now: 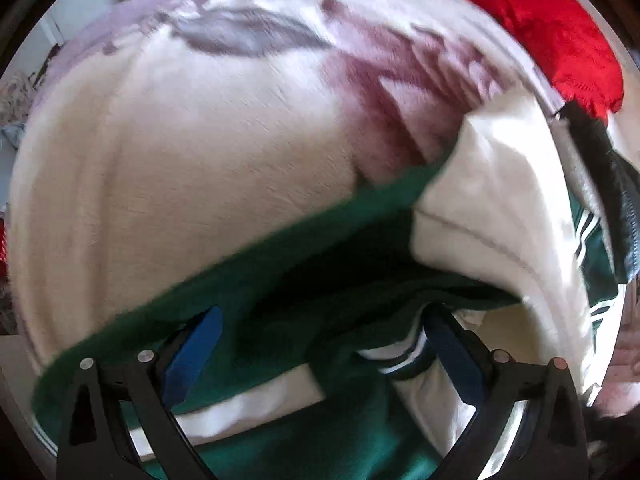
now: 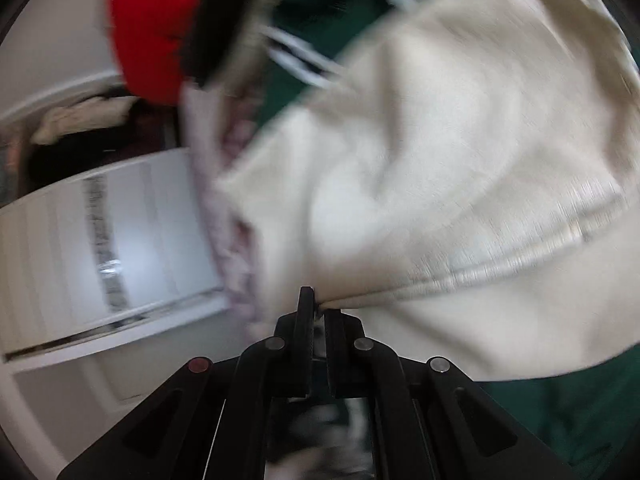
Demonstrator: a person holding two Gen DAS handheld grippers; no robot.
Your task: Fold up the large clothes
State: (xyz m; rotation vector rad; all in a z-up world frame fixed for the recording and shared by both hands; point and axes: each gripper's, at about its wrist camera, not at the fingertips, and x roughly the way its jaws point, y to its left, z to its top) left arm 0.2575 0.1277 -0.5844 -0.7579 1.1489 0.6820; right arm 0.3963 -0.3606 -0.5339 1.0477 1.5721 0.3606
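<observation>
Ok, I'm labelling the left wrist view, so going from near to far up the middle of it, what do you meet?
Left tool, open over the cloth → green jacket with its striped trim → cream blanket → its purple and grey print → a strip of white wall at the top edge.

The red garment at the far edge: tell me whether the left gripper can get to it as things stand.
Probably not directly. The left gripper hangs open over the green jacket, while the red garment lies far beyond the cream sleeve.

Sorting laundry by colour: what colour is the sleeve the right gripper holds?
Cream sleeve, clearest in the right wrist view.
</observation>
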